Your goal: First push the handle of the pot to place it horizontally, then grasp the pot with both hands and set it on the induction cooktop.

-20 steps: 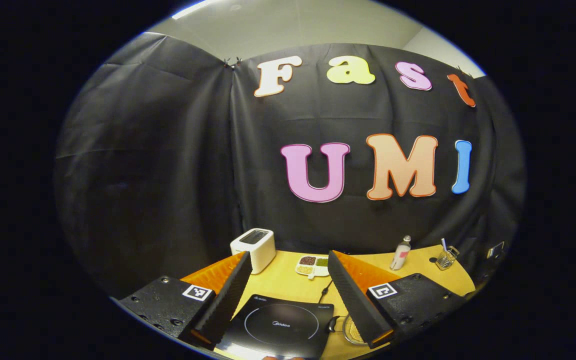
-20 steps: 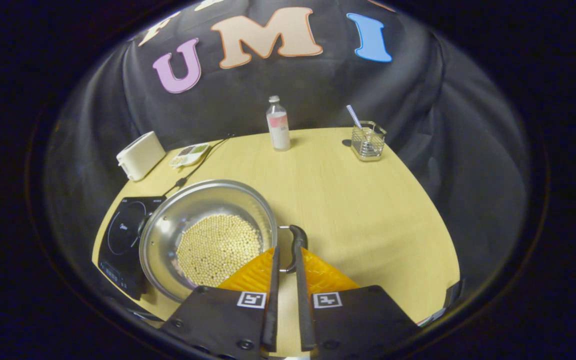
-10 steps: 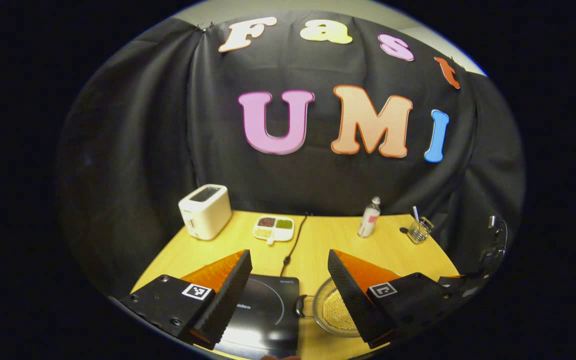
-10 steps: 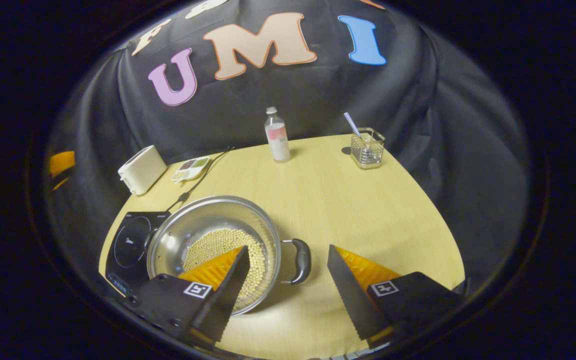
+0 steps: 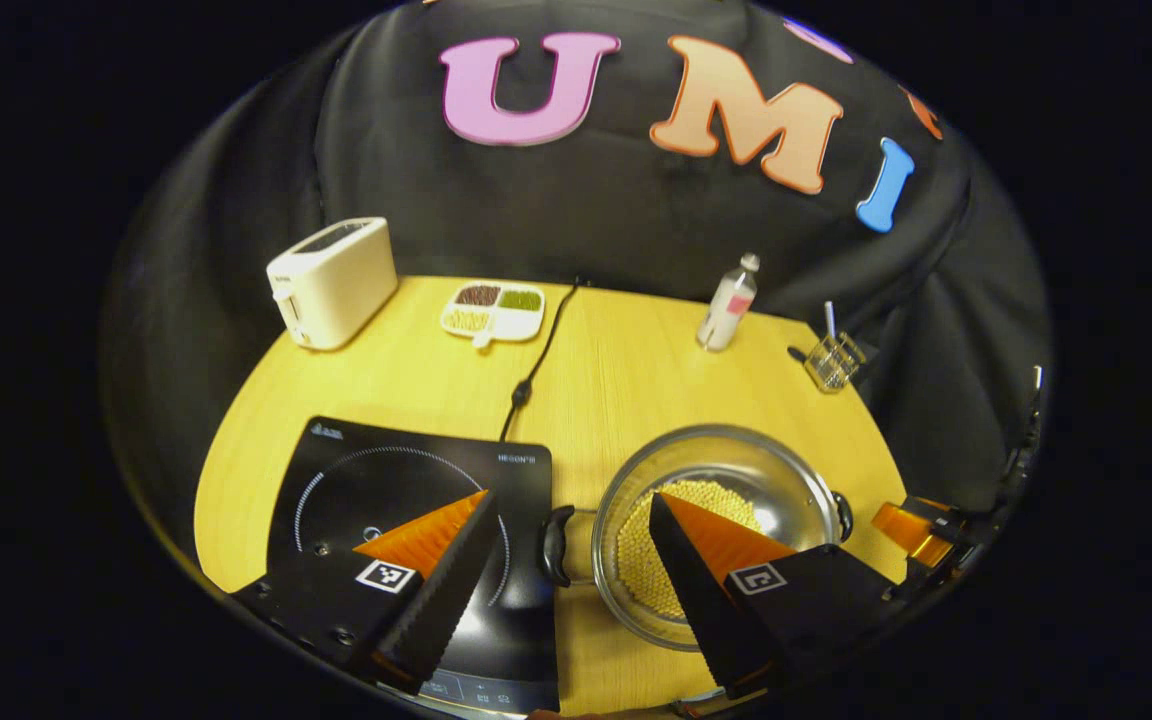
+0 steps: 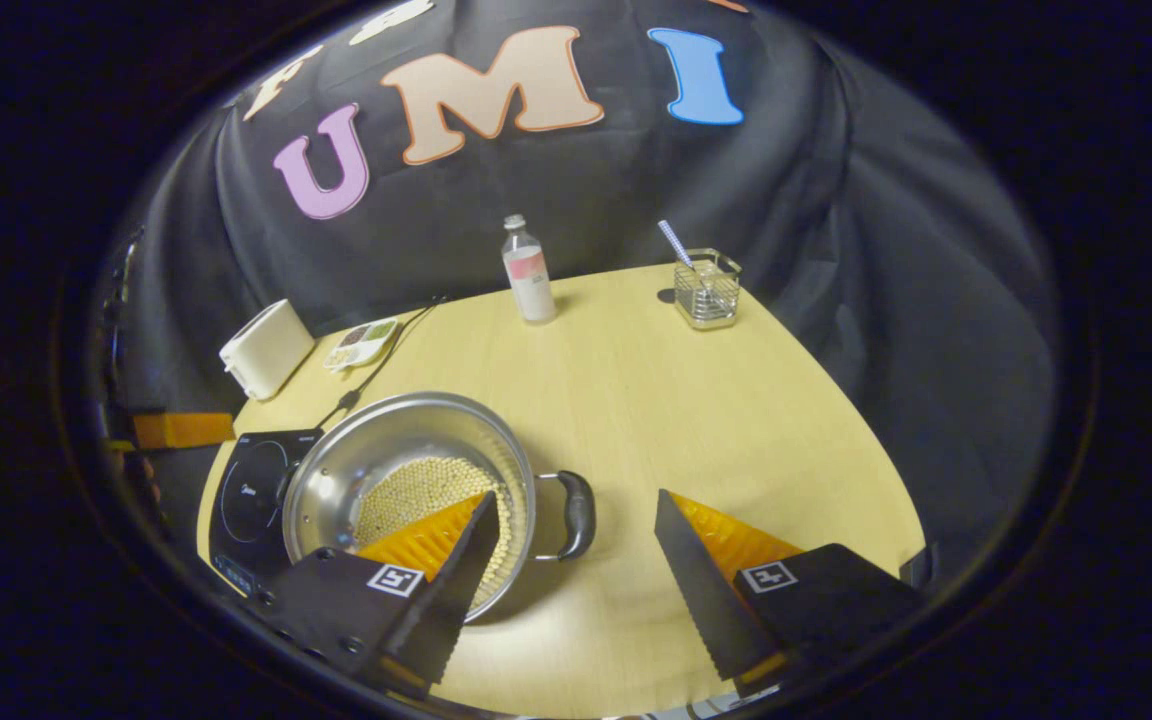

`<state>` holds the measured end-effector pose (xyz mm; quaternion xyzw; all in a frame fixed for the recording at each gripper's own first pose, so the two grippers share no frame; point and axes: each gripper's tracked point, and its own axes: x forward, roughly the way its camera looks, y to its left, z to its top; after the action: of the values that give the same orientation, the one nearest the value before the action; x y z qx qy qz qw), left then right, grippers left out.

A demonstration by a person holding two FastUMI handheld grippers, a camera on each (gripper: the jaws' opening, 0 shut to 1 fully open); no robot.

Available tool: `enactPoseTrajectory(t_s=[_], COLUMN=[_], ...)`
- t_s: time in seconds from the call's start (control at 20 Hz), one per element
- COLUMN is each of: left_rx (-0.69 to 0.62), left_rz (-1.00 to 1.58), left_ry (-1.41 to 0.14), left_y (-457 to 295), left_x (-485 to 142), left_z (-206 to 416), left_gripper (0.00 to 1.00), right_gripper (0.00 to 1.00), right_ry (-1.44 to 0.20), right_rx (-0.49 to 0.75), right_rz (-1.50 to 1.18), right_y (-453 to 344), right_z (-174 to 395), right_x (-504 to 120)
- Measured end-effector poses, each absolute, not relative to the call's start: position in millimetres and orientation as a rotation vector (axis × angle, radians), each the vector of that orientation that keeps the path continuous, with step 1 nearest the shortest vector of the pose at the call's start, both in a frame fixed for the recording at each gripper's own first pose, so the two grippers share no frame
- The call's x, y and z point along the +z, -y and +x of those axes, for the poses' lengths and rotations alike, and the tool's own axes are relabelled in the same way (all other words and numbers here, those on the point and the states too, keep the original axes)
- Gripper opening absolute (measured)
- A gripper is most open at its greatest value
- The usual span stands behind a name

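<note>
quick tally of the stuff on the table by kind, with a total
cookware: 1, pot
appliances: 2, induction cooktop, toaster
containers: 3, snack tray, bottle, glass holder
total: 6

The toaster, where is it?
In the left gripper view the toaster stands at the table's far left, beside the divided snack tray.

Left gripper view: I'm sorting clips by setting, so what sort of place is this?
Probably a staged kitchen tabletop in a recording booth, not a real kitchen. A wooden table carries an induction cooktop, a toaster and a steel pot of pale beads, with black cloth hung behind it.
</note>
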<state>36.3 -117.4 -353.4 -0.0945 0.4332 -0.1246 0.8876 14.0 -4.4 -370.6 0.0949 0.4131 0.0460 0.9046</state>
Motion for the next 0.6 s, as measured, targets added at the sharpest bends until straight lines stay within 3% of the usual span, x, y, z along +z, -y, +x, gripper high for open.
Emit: enactPoseTrajectory(t_s=[0.6], left_rx=[-0.283], left_rz=[-0.184], left_ry=[-1.087], left_y=[137], left_x=[-417], left_z=[27], left_gripper=[0.98], right_gripper=[0.99], right_ry=[-0.865], right_rx=[0.026], right_rz=[0.214], right_y=[28], right_z=[-2], right_x=[-377])
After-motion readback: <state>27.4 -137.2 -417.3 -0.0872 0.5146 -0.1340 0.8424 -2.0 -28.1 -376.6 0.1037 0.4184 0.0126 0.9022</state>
